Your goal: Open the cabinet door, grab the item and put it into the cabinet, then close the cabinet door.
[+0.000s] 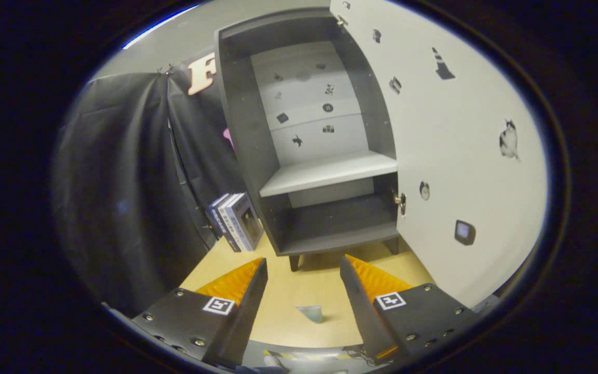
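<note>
The cabinet stands ahead of the gripper, beyond its fingers, with its door swung wide open to the gripper's right, so the first step of the task looks done. Inside, a pale shelf divides the dark carcass into an upper and a lower bay, and both bays look bare apart from small stickers on the back panel.

The gripper's fingers stand apart with nothing between the pads; they hold no object. The item to be fetched is most likely the small pale blue-green piece lying on the wooden table, between the two fingers and below them, nearer than the cabinet's front legs (what it is exactly I cannot tell; it is small and looks wedge-shaped). It sits apart from both fingers.

So the step in hand seems to be the grab. The next move calls for lowering the gripper toward the table with the fingers kept spread, so that they come down on either side of the little piece, and then closing on it. A low, flat thing like this may slip out if pinched only at its edge, so a deep, centred grip would be wise.

A few books lean upright to the gripper's left of the cabinet, touching or just beside its side wall, and play no part here.
</note>
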Tool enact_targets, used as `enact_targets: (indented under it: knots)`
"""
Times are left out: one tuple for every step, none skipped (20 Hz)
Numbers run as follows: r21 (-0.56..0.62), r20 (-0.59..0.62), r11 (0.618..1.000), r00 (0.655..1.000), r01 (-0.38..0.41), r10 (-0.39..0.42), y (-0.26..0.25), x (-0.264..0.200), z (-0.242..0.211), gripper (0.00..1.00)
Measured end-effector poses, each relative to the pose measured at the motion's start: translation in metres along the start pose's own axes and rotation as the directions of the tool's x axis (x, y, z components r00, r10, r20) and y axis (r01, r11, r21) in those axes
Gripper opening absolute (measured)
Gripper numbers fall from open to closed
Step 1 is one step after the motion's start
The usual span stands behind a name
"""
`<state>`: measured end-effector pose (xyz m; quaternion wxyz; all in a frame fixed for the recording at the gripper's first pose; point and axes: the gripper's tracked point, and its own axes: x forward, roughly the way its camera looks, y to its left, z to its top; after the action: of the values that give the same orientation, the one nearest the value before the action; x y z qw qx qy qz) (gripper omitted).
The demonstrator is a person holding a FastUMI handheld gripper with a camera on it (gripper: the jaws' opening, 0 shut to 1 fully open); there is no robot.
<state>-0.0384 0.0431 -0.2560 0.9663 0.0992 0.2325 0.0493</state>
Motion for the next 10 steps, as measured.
enact_targets:
  knots:
    - [-0.002,-0.025,1.000,1.000,0.006,-0.006,0.002,0.011,-0.015,0.86]
    - [0.001,-0.049,1.000,0.999,0.017,-0.016,0.004,0.023,-0.030,0.86]
    - [0.003,-0.071,1.000,0.997,0.024,-0.024,0.005,0.032,-0.044,0.86]
    - [0.003,-0.095,0.999,0.995,0.040,-0.040,0.004,0.042,-0.059,0.86]
    - [0.004,-0.114,0.999,0.992,0.052,-0.051,0.002,0.049,-0.070,0.86]
    - [0.007,-0.134,0.998,0.989,0.062,-0.061,0.003,0.056,-0.081,0.86]
    - [0.006,-0.151,0.997,0.986,0.074,-0.072,0.001,0.062,-0.093,0.86]
    - [0.003,-0.167,0.996,0.982,0.088,-0.086,-0.001,0.067,-0.104,0.87]
    - [-0.002,-0.185,0.995,0.978,0.100,-0.098,-0.004,0.072,-0.115,0.87]
    - [-0.002,-0.197,0.994,0.975,0.109,-0.107,-0.006,0.077,-0.124,0.87]
